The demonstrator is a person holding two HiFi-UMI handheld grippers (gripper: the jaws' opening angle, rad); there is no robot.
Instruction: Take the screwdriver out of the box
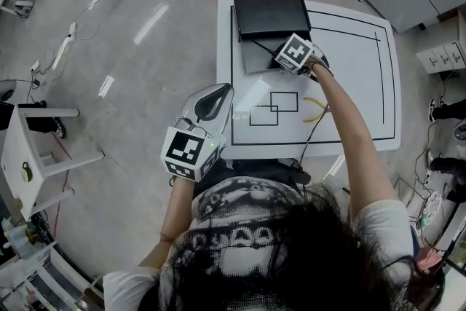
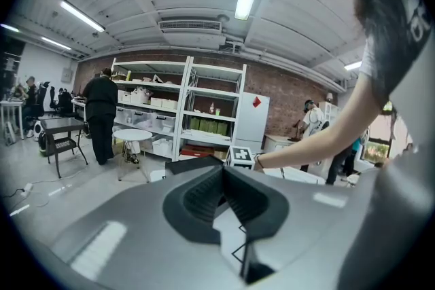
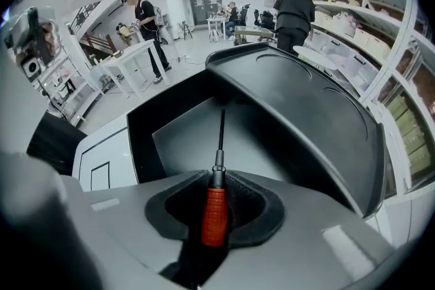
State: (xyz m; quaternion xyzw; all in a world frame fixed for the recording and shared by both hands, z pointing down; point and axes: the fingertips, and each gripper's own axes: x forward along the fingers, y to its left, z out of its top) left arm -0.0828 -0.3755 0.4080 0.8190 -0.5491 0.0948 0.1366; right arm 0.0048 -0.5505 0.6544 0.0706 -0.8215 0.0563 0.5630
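Note:
The screwdriver has a red handle and a thin black shaft, seen in the right gripper view. My right gripper is shut on the handle, and the shaft points down over the grey floor of the open black box. In the head view the right gripper reaches over that box at the far end of the white table, below the raised lid. My left gripper hovers at the table's near left edge. Its jaws stand open with nothing between them.
A yellow tool lies on the table right of two drawn black squares. A cable runs off the near edge. Shelving and people stand around the room, and a white stool is on the left floor.

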